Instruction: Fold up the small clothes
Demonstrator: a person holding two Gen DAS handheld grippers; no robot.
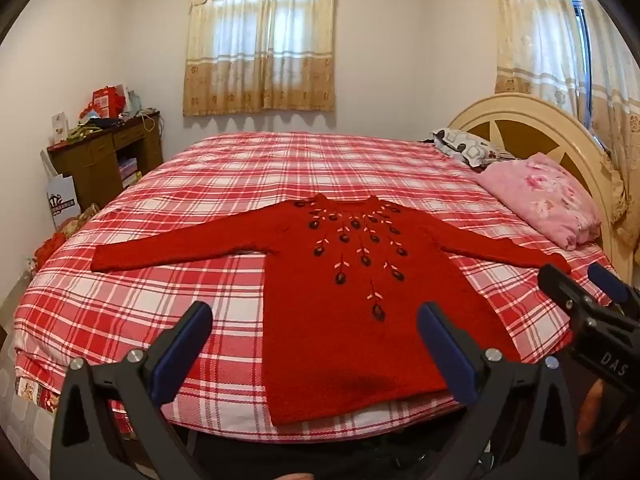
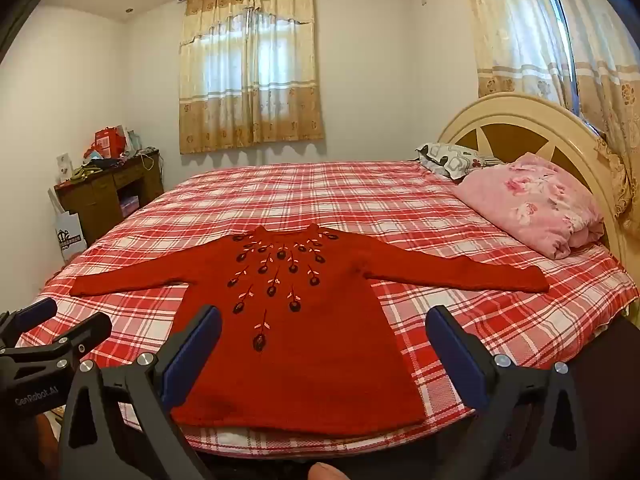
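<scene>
red sweater flat on plaid bed; pink pillow beside; left claw, right claw gape empty.

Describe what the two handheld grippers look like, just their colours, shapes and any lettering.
Both are matte black plastic. The left gripper and the right gripper each have two wedge-shaped fingers lined with flat dark blue pads and fixed with round silver bolts. White lettering marks their bodies: "DAS" on the right, "GenRobot.AI" on the left. No cables or sleeves show.
</scene>
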